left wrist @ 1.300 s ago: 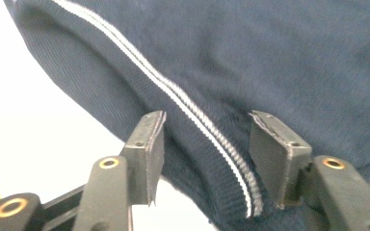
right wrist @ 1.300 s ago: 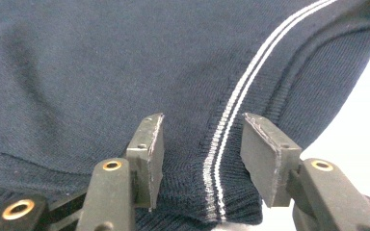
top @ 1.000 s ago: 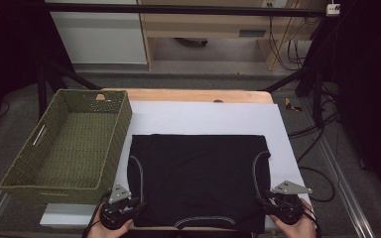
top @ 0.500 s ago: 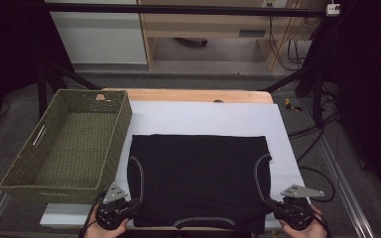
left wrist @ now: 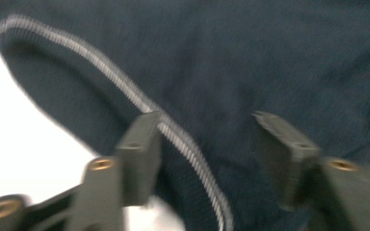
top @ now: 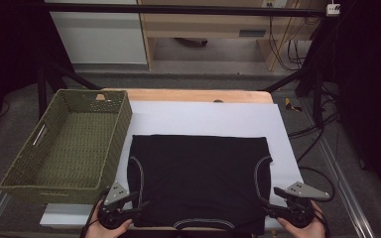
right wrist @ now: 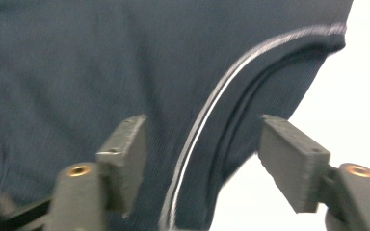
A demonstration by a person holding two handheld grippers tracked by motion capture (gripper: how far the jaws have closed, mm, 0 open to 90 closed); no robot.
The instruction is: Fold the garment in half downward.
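A black garment (top: 198,178) with white-stitched armholes lies flat on a white sheet (top: 203,119). My left gripper (top: 140,204) sits at its near left corner and my right gripper (top: 269,211) at its near right corner. In the left gripper view the left gripper (left wrist: 205,120) is open, its jaws having just been opening, and the dark fabric (left wrist: 270,57) with its white seam lies under the gap, untouched by the pads. In the right gripper view the right gripper (right wrist: 204,122) is likewise open after just opening, over the fabric (right wrist: 101,57) at the armhole edge.
A green woven basket (top: 49,191) stands at the left, its near corner close to my left gripper. The wooden table edge (top: 193,95) shows beyond the sheet. Cables hang off the right side, past the sheet's edge.
My right gripper has shifted slightly to the right and toward the near edge. The left gripper and the garment stay where they were.
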